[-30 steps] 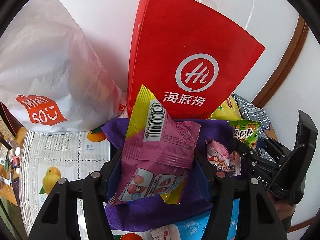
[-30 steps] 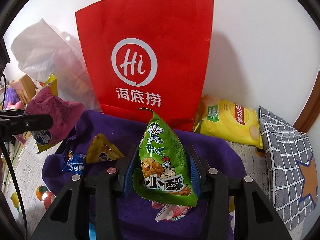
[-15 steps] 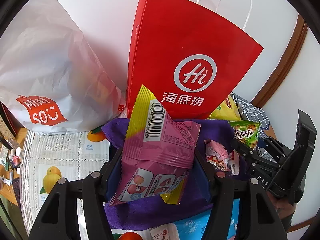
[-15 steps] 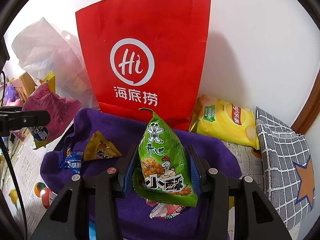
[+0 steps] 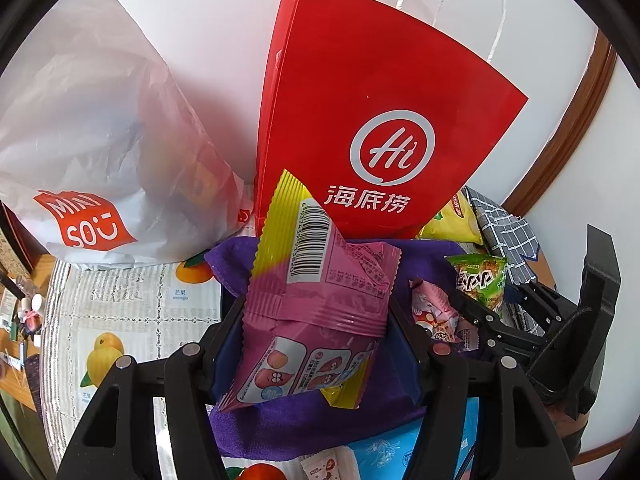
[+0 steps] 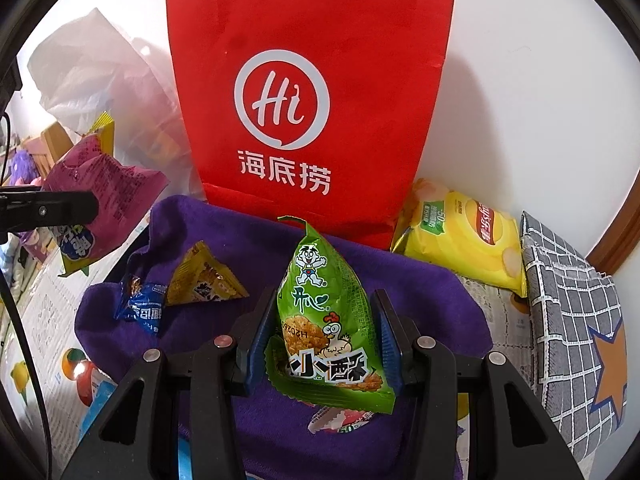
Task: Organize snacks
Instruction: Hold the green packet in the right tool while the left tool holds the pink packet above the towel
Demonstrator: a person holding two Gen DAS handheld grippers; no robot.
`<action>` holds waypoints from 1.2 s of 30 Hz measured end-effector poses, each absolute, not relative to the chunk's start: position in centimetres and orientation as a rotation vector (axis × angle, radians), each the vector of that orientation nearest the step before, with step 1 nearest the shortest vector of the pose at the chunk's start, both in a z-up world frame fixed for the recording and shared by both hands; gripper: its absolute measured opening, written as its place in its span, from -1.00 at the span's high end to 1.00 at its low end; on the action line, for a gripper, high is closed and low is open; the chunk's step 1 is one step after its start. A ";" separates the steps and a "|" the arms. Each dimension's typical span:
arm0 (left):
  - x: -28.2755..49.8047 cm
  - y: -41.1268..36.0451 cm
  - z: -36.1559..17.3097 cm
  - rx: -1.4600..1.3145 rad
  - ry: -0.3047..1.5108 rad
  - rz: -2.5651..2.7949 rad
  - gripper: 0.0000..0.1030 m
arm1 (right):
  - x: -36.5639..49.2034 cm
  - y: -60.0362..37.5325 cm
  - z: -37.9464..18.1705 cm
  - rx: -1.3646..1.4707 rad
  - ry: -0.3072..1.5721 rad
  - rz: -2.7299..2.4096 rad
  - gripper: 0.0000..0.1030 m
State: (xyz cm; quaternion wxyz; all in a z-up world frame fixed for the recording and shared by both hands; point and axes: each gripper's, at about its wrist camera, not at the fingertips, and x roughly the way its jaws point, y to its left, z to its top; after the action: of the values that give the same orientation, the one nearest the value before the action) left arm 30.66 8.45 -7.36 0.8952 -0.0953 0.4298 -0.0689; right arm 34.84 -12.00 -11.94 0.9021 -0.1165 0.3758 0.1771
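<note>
Item 1. Left hand-held gripper (image 5: 316, 344): jaws closed on a pink-and-yellow snack packet (image 5: 320, 292), held clear of the purple cloth (image 5: 288, 420). Long axis of the packet ran roughly 6 to 12 o'clock, leaning slightly left; the yellow crimped end pointed up toward 12, barcode side facing the camera.

Item 2. Right hand-held gripper (image 6: 324, 340): jaws closed on a green triangular snack packet (image 6: 324, 320), also lifted above the purple cloth. Long axis near vertical; the pointed tip aimed at 12 o'clock, the wide sealed base at 6.

Item 3. Red paper carrier bag (image 6: 312, 92): stood upright against the wall at 12 o'clock from both packets, just behind the cloth. Judged the likely receptacle. Its mouth lay above both packets and was not visible, so either packet would have to rise before going in. In the right wrist view the bag sat squarely ahead; in the left wrist view it lay ahead and slightly right, so the right hand-held gripper seemed the better aligned.

Item 4. White plastic Miniso bag (image 5: 100, 140): at 10 o'clock in the left wrist view, slumped on the bench (image 5: 132, 300).

Item 5. Loose stock on the cloth: yellow triangular packet (image 6: 204, 280) and blue packet (image 6: 144, 308) at 9 o'clock of the right hand-held gripper.

Item 6. Yellow crisp bag (image 6: 464, 240): at 2 o'clock, beside the red bag's base.
</note>
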 end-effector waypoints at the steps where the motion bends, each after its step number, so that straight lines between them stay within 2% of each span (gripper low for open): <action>1: 30.7 8.4 -7.4 -0.197 0.891 -0.144 -0.21 | 34.8 -12.0 -11.9 -0.243 0.777 0.367 0.09; 36: 30.6 8.1 -7.5 -0.189 0.891 -0.148 -0.21 | 35.1 -13.1 -12.0 -0.258 0.796 0.353 0.08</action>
State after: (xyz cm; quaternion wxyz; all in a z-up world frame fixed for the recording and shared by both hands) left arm 30.60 8.13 -7.54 0.8954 -0.0912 0.4299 -0.0714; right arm 35.08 -13.13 -11.96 0.8988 -0.1244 0.3843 0.1703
